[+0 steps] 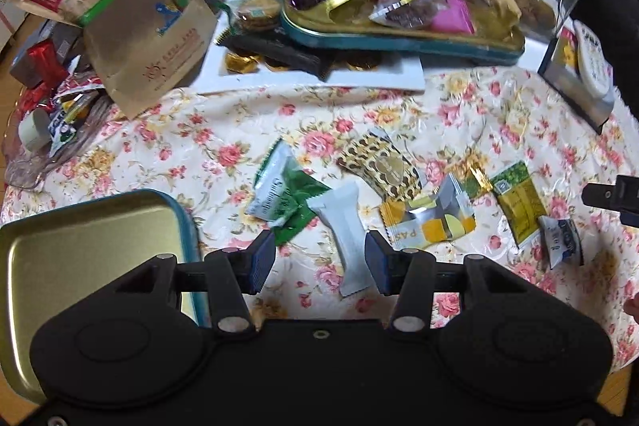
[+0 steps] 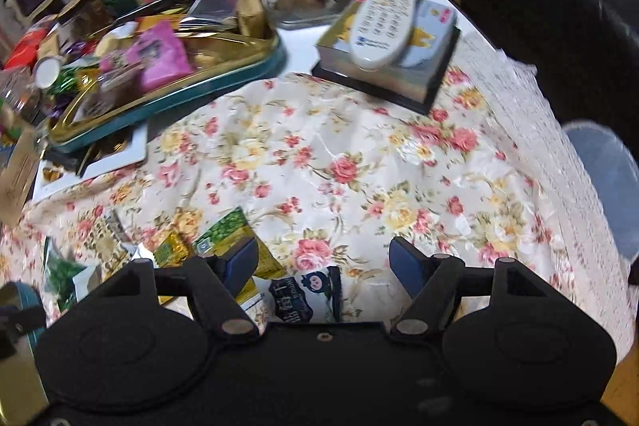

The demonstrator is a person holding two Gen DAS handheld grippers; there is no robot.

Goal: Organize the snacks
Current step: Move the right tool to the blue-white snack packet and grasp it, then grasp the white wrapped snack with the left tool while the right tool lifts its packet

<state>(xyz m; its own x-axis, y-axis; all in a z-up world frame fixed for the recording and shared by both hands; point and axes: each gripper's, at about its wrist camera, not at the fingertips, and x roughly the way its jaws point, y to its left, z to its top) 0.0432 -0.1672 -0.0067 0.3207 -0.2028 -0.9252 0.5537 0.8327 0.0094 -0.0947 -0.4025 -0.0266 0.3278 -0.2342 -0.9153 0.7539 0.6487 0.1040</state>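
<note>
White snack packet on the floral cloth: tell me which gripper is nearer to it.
Left. The left gripper is open with the white snack packet lying between its fingers; the right gripper is off to the packet's right, over a dark blue packet.

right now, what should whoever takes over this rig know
Left gripper: open, straddling the white packet, not clamped.
Right gripper: open, empty, above the dark blue packet.
Loose snacks on the floral cloth: green packet, leopard-print packet, orange packet, olive packet.
Empty gold tin at left: nothing is in it yet.
Left: all packets.
</note>
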